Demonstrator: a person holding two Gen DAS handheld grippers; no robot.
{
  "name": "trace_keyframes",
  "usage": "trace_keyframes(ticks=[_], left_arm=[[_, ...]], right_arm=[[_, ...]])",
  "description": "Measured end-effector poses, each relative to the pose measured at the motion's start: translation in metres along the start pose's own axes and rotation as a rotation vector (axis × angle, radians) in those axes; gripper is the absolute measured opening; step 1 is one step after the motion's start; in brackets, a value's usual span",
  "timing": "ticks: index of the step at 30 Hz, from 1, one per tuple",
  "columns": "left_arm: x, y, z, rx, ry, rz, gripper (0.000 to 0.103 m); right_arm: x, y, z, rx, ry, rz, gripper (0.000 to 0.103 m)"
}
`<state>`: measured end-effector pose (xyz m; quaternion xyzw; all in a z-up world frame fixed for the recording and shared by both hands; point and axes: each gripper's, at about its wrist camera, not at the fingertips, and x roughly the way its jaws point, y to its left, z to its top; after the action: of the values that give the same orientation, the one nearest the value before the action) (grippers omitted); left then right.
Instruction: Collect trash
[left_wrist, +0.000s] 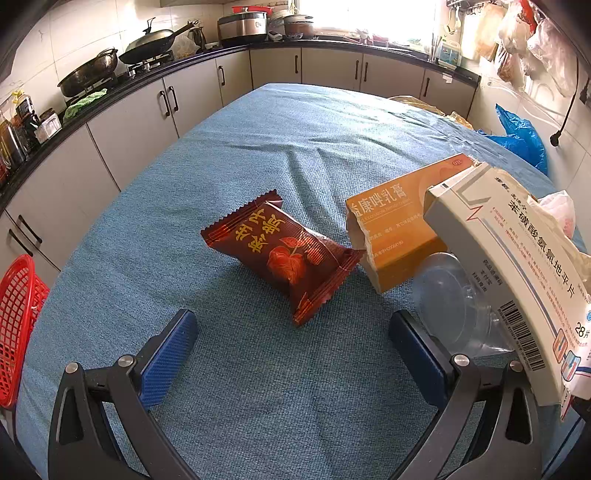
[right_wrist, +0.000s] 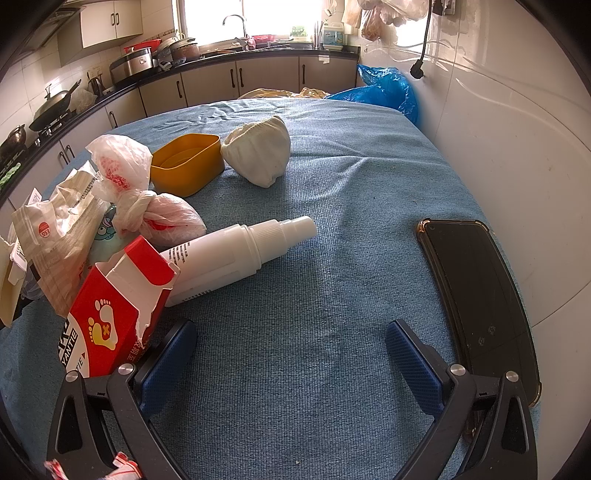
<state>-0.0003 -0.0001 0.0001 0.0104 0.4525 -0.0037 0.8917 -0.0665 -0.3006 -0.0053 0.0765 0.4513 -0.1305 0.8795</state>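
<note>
In the left wrist view a dark red snack packet (left_wrist: 284, 254) lies on the blue tablecloth (left_wrist: 258, 147), just ahead of my open left gripper (left_wrist: 291, 347). To its right lie a torn orange carton (left_wrist: 399, 229), a white medicine box (left_wrist: 517, 280) and a clear plastic cup (left_wrist: 454, 306). My right gripper (right_wrist: 290, 354) is open over bare cloth. Ahead of it to the left lie a white spray bottle (right_wrist: 236, 251), a torn red carton (right_wrist: 110, 314), a knotted plastic bag (right_wrist: 147, 206) and crumpled wrappers (right_wrist: 62, 229).
A red mesh basket (left_wrist: 16, 328) hangs at the table's left edge. A yellow tub (right_wrist: 188, 162) and a white cloth bundle (right_wrist: 258, 151) sit further back. A black phone (right_wrist: 480, 295) lies right of the right gripper. A blue plastic bag (right_wrist: 384, 92) is at the far corner.
</note>
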Motion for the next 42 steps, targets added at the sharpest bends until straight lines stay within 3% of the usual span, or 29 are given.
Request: trace_keyframes(ticks=[14, 24, 28, 32, 37, 42], left_arm=[[0.0, 0.0, 0.0, 0.009, 0.003, -0.003, 0.103], [-0.008, 0.009, -0.005, 0.121, 0.061, -0.076, 0.103], [-0.013, 0.006, -0.011, 0.151, 0.074, -0.128, 0.103], [-0.03, 0.015, -0.019, 0.12, 0.079, -0.198, 0.103], [-0.075, 0.032, -0.034, 0.096, -0.025, -0.206, 0.103], [-0.117, 0.048, -0.052, 0.076, -0.13, -0.191, 0.103]], right_arm=[[0.0, 0.0, -0.001, 0.004, 0.001, 0.004, 0.103], [-0.012, 0.008, -0.015, 0.001, 0.137, 0.013, 0.103], [-0.023, 0.008, -0.027, -0.015, 0.124, 0.018, 0.103], [-0.035, 0.01, -0.042, -0.012, 0.123, 0.018, 0.103], [-0.053, 0.011, -0.061, 0.016, 0.128, 0.029, 0.103], [-0.082, 0.007, -0.079, 0.076, 0.106, 0.1, 0.102]])
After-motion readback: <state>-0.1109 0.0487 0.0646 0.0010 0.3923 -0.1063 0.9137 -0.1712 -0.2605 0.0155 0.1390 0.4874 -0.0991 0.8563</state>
